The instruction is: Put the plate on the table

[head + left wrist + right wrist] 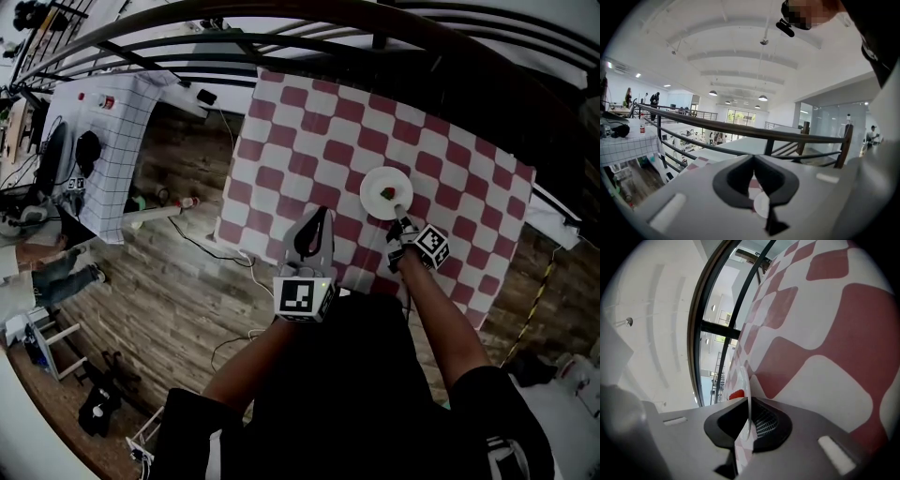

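The left gripper (322,217) hovers closed and empty over the near edge of the checked bench (300,131). To its right, the right gripper (403,223) is clenched on the near rim of the white plate (384,190) (1 small red-and-green item on it), which extends beyond it above the bench.

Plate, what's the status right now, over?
Right gripper shut on plate rim. Left gripper shut, empty. Plate over checked table, red bit on it. Nothing in the way.
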Motion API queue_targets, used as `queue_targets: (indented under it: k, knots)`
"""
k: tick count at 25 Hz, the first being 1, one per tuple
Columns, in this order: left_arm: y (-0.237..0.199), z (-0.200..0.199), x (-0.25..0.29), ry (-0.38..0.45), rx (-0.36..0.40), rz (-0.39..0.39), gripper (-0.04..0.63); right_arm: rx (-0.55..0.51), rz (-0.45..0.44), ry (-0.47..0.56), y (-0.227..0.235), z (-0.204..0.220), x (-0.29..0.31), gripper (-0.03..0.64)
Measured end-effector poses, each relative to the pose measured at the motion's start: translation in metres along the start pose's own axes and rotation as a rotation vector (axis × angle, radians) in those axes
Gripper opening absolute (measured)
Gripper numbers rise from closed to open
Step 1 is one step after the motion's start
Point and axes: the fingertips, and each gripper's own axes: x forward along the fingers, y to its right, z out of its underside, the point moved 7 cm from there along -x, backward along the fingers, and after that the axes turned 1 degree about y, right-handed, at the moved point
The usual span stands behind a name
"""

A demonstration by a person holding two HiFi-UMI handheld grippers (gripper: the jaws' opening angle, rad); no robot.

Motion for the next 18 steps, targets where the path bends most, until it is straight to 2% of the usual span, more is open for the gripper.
queue_targets:
  k: [12, 18]
  knots:
    - [0.006, 0.005, -0.005, 0.001, -0.022, 0.027, 0.011, -0.024, 0.04, 0.03, 0.002, -0.001, -0.001, 0.02]
    - [0.01, 0.001, -0.011, -0.012, 0.005, 0.01, 0.011, -0.019, 0.063, 0.03, -0.002, 0.003, -0.001, 0.132]
